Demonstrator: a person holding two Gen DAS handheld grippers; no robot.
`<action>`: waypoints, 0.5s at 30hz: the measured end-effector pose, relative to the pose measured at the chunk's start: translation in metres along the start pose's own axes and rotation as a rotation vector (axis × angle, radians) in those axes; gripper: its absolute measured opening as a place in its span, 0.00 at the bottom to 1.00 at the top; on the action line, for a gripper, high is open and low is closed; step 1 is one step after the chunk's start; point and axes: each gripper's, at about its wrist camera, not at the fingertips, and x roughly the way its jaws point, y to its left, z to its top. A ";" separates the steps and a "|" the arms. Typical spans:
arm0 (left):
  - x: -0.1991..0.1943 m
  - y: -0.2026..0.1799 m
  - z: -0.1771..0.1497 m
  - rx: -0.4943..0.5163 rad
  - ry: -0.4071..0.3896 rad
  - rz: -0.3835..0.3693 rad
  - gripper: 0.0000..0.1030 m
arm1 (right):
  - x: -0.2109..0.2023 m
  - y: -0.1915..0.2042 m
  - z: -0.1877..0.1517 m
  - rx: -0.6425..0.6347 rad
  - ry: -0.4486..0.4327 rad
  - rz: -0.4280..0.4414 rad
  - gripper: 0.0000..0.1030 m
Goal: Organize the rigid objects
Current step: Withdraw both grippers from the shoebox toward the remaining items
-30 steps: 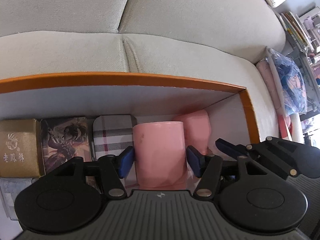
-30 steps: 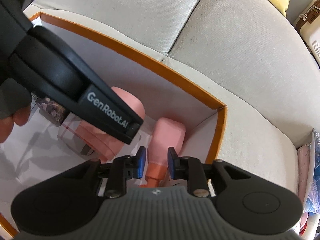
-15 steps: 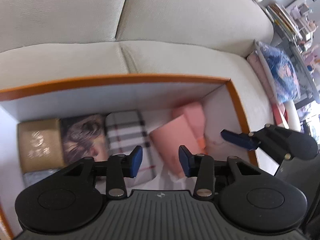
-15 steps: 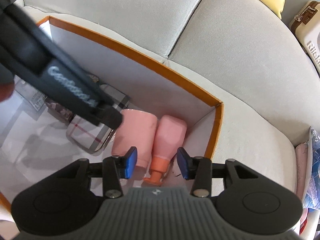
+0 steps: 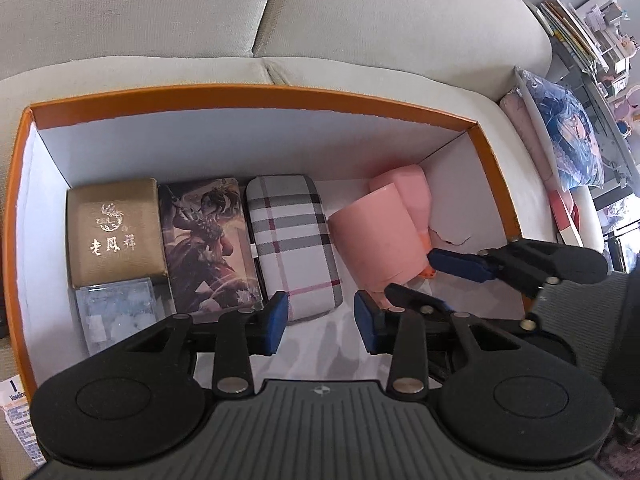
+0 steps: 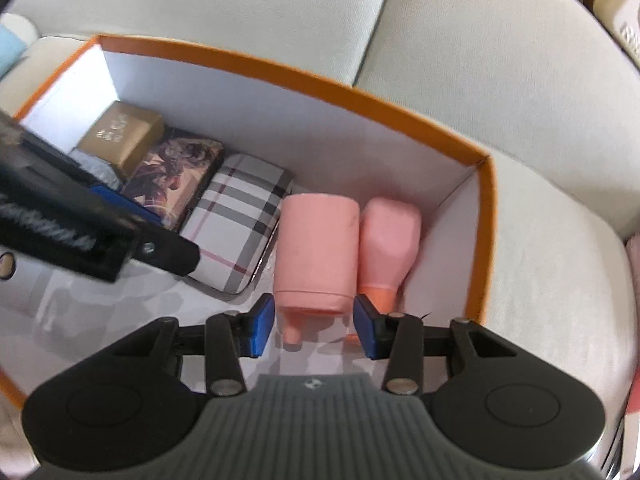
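Orange-rimmed box (image 5: 256, 94) on grey sofa (image 5: 400, 24), cluttered shelves (image 5: 580, 36) beyond, both claws apart, empty.

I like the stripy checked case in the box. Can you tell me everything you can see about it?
The plaid case is a flat oblong with rounded corners, white with grey, black and thin red stripes crossing. It looks like smooth faux leather, and it is shut, with a dark seam along its edge. It lies flat on the white floor of the orange box, third in a row, touching the picture box on one side, with the pink cup on the other. No claw touches it.
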 end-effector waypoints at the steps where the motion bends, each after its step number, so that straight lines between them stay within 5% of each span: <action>1: -0.001 0.001 0.000 0.000 -0.002 0.001 0.43 | 0.006 -0.009 0.007 0.018 0.007 -0.005 0.43; 15: -0.027 0.003 -0.003 -0.003 -0.074 0.005 0.41 | -0.005 -0.030 0.021 0.247 -0.003 0.028 0.44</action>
